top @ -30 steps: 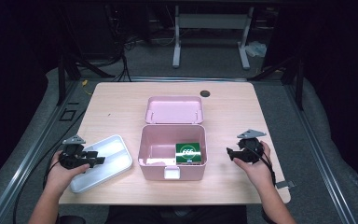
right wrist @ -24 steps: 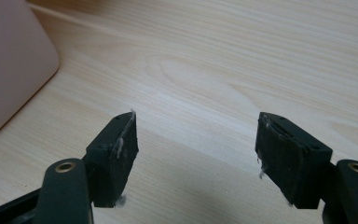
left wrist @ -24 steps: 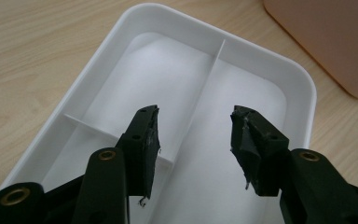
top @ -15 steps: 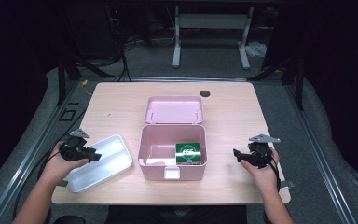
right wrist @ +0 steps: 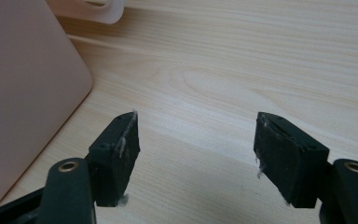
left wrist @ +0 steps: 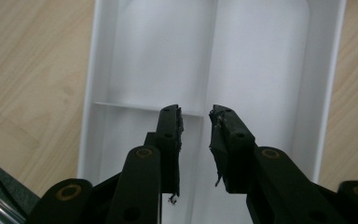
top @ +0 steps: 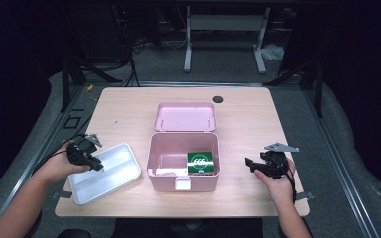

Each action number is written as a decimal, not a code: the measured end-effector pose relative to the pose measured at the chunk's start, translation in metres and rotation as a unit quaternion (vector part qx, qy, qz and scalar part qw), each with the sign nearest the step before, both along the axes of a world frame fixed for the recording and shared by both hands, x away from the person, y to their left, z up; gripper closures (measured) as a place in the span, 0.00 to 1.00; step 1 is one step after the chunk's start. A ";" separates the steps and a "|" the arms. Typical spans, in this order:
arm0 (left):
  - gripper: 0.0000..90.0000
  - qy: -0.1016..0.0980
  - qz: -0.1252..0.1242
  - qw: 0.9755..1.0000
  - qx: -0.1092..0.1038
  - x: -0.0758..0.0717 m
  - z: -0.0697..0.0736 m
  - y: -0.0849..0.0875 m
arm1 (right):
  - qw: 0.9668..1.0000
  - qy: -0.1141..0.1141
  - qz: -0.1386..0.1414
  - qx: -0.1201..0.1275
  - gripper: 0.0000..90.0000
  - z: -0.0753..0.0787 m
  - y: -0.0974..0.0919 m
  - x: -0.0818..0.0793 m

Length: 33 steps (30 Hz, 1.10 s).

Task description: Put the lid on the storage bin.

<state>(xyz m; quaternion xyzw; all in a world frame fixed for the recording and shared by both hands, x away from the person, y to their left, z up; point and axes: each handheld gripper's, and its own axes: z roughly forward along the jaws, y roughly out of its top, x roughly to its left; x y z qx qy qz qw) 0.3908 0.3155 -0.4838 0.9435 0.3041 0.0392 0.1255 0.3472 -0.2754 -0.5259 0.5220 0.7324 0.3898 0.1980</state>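
Presently left hand-held gripper (left wrist: 195, 116) hovers over white plastic divided tray (top: 104, 173) at bench (top: 129, 106) left edge, jaws just closing, narrow gap, nothing between. Right hand-held gripper (right wrist: 196, 140) apart, empty, beside pink plastic box (top: 183, 161).

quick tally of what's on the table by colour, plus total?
Pink: 1, the open pink plastic box with its hinged lid folded back
White: 1, the white divided plastic tray
Green: 1, the green packet lying inside the box
Total: 3
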 end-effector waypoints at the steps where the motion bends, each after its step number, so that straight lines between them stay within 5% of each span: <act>1: 0.82 0.006 -0.005 1.000 0.006 0.001 -0.001 -0.001 | 1.000 0.001 0.002 -0.001 0.34 0.000 0.001 0.000; 7: 0.86 0.043 -0.020 0.998 0.035 0.003 -0.013 -0.009 | 1.000 0.007 0.006 -0.002 0.34 -0.002 0.002 0.000; 16: 0.94 0.066 -0.027 0.996 0.053 0.009 -0.031 -0.012 | 1.000 0.011 0.011 0.001 0.35 -0.004 0.003 0.001; 33: 0.98 0.082 -0.051 0.992 0.075 0.015 -0.037 -0.018 | 1.000 0.019 0.018 -0.001 0.36 -0.007 0.004 0.002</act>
